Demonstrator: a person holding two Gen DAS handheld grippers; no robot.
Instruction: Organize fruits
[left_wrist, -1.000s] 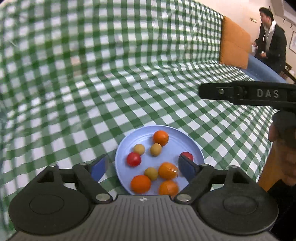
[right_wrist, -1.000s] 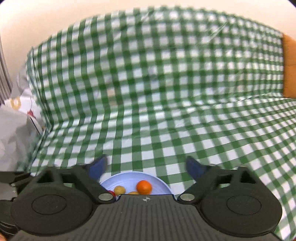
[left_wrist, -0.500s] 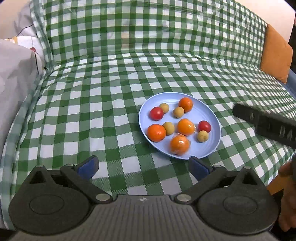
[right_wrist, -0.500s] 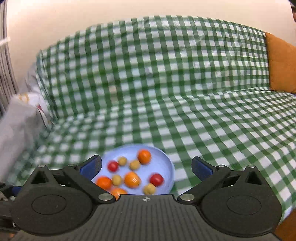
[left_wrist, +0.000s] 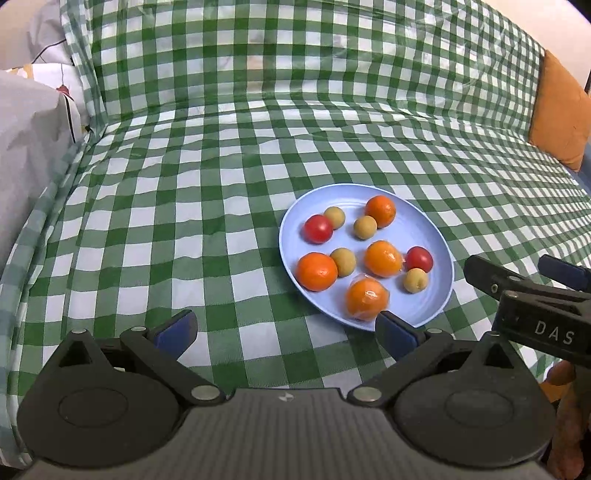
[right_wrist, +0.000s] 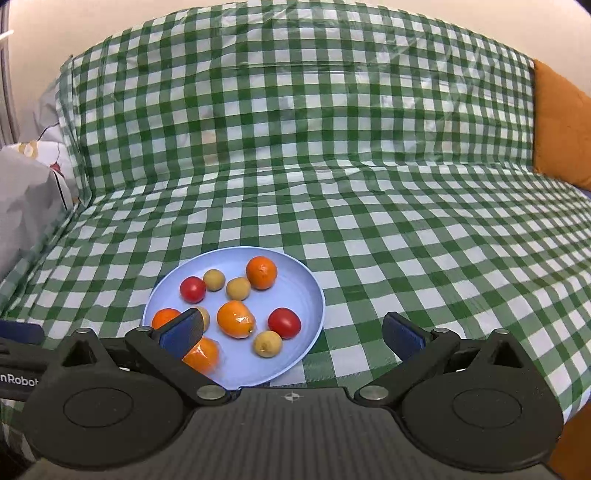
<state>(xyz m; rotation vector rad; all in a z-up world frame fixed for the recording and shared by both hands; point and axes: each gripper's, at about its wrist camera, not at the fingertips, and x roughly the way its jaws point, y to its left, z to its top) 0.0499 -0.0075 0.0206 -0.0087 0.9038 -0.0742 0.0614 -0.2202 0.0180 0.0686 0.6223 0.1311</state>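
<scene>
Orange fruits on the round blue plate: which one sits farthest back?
The unwrapped orange fruit at the blue plate's far rim, beside a small tan fruit; the other three lie nearer the camera.

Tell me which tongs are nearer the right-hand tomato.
Right. The right tongs have the tomato just ahead between their open fingers; the left tongs sit short of the plate's near rim, with the tomato across it to the right.

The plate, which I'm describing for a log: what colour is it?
Plain light blue, the plate shows best in the left wrist view.
</scene>
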